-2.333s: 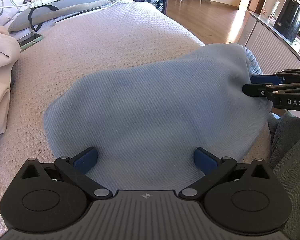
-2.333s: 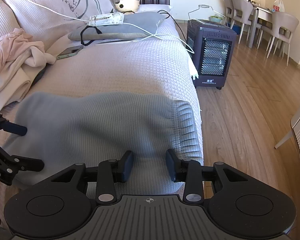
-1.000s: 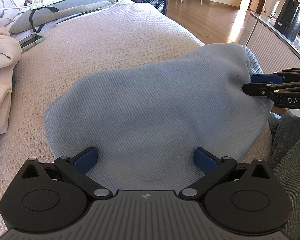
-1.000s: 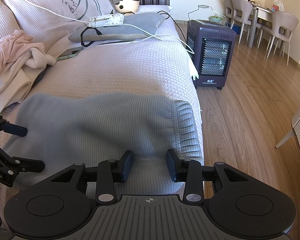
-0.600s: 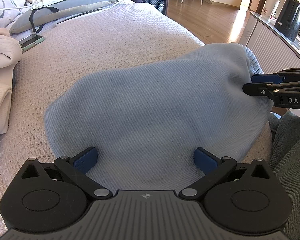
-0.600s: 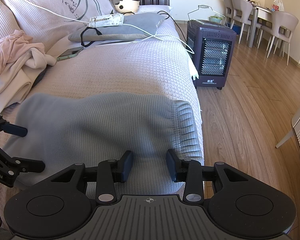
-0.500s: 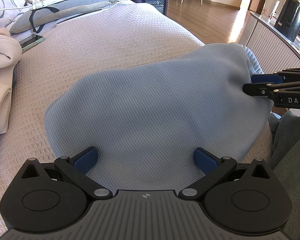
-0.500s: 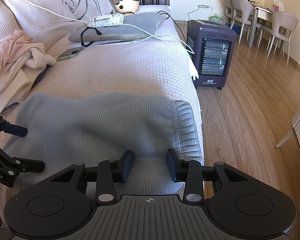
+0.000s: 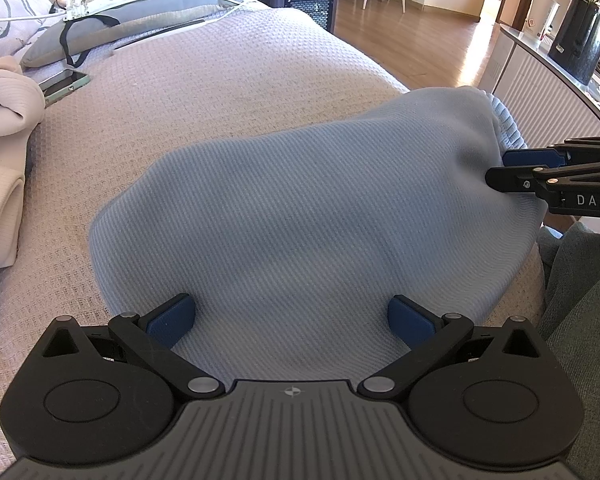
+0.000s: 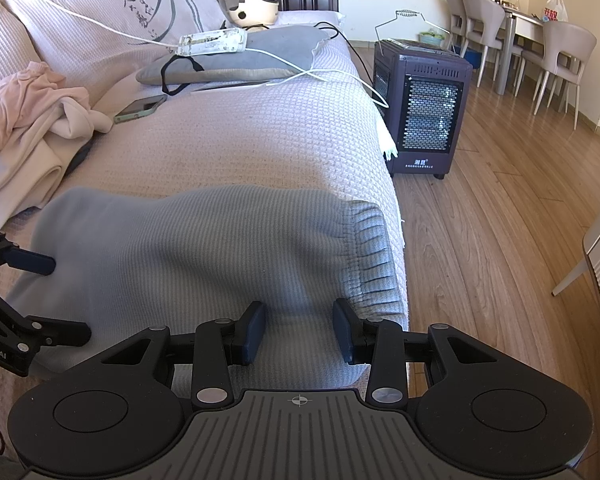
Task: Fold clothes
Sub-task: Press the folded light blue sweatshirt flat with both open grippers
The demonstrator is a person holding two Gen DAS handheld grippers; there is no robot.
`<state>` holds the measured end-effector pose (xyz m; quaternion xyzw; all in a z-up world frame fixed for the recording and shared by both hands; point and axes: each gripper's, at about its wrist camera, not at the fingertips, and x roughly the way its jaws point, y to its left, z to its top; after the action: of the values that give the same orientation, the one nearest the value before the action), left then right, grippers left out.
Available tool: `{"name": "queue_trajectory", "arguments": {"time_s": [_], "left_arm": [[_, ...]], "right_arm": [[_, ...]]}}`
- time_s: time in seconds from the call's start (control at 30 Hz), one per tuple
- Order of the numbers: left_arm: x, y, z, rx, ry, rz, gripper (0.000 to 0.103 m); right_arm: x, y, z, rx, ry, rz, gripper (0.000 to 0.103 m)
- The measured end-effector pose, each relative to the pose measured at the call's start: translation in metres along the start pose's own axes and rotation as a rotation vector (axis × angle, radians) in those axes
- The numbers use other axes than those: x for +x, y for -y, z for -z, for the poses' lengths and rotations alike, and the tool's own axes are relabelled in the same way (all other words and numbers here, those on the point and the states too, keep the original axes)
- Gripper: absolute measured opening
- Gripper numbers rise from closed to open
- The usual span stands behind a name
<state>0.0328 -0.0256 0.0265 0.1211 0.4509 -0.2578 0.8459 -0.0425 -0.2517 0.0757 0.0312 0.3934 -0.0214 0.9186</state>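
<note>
The blue garment (image 9: 308, 216) lies on the bed (image 9: 228, 76), long axis running across between my hands; my left jaws (image 9: 291, 315) spread wide over its near edge, my right jaws (image 10: 300, 330) part-open beside the ribbed hem (image 10: 370, 256), neither pinching

Left tool (image 9: 291, 314) spread, right tool (image 10: 300, 330) half-parted

Two downward wrist views — shared sweater (image 9: 308, 216)
</note>
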Motion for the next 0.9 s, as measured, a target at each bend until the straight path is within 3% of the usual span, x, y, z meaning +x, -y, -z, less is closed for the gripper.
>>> {"name": "queue_trajectory", "arguments": {"time_s": [0.9], "left_arm": [[-0.0021,-0.0004,0.0,0.0,0.002,-0.003,0.103]], "right_arm": [[-0.0001,0.0002,0.0,0.003,0.001,-0.002,0.037]]}}
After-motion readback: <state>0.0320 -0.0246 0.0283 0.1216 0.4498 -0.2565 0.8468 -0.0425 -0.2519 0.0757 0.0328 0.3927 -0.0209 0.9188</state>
